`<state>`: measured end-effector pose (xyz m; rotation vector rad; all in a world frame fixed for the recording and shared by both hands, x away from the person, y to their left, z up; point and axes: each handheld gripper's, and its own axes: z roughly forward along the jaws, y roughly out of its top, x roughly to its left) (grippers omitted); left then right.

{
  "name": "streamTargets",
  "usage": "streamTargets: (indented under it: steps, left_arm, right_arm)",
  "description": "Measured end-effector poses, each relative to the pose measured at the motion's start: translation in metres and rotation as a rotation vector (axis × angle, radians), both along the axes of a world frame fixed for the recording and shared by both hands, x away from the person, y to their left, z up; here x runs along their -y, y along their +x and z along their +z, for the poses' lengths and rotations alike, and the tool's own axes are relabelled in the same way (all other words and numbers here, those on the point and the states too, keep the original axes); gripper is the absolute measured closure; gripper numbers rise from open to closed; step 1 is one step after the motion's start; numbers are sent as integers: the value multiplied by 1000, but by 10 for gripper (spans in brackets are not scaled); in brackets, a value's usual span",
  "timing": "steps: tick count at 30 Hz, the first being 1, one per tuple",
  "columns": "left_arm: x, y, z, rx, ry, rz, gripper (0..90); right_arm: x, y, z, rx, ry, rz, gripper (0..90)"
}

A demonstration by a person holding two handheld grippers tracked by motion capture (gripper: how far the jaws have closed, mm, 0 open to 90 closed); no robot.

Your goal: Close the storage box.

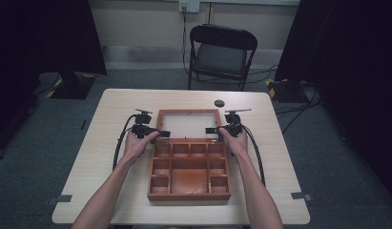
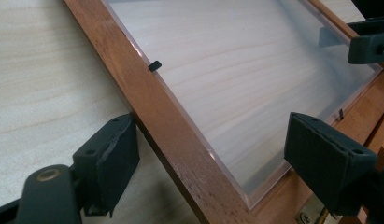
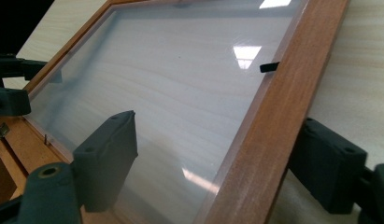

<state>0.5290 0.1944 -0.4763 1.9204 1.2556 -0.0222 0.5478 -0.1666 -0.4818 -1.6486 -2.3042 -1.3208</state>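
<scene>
A brown wooden box [image 1: 189, 194] with several compartments lies open on the table. Its lid [image 1: 189, 112], a wooden frame around a clear pane [image 2: 236, 70], lies flat behind it. My left gripper [image 1: 162, 134] is at the lid's left side and straddles the left rail [image 2: 166, 121]. One jaw is outside the rail and the other over the pane, with the left gripper [image 2: 208, 149] open. My right gripper [image 1: 210, 130] straddles the right rail [image 3: 273, 116] the same way. The right gripper [image 3: 213, 158] is open too, its pads not pressing the wood.
A small black round object [image 1: 219, 103] lies on the table behind the lid. A black folding chair [image 1: 222, 52] stands beyond the far edge. Bare tabletop [image 1: 103, 157] spreads to the left and right of the box. Cables trail from both grippers along the forearms.
</scene>
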Motion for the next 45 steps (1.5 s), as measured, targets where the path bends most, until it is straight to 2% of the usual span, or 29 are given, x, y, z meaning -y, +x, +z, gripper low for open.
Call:
streamTargets:
  steps: [3,4,7,8,14,20,23,28,29,32,35,37,40,45]
  left_arm:
    - [1,0,3,21,3,-7,202]
    - [2,-1,4,33,5,-7,202]
    - [3,-2,5,34,-13,-13,214]
    - [5,-2,5,35,-22,-17,216]
    - [7,-4,9,65,5,-14,226]
    - [4,-7,16,96,17,-4,290]
    - [4,-8,21,114,42,-8,313]
    - [2,-8,27,112,31,-26,314]
    - [2,-8,29,117,40,-36,314]
    - [2,-10,32,130,41,-31,329]
    - [2,-10,36,160,34,-13,335]
    - [3,-9,39,151,33,-20,322]
    - [4,-10,43,166,46,-20,315]
    - [6,-10,47,182,44,-27,315]
  right_arm:
    - [2,-2,5,43,5,-10,249]
    - [2,-2,5,43,5,-10,249]
    - [3,-3,10,77,1,-9,288]
    - [4,-4,12,80,2,-10,298]
    - [4,-6,18,104,-9,-9,327]
    - [6,-8,25,130,-1,-7,339]
    - [7,-9,29,141,3,-5,350]
    - [6,-13,34,162,-30,-10,365]
    - [5,-13,35,163,-30,-13,371]
    - [7,-15,38,175,-23,-13,387]
    - [6,-17,42,186,-28,-18,391]
    - [5,-20,45,199,-40,-31,375]
    - [2,-22,49,217,-59,-33,378]
    - [4,-26,57,234,-58,-39,382]
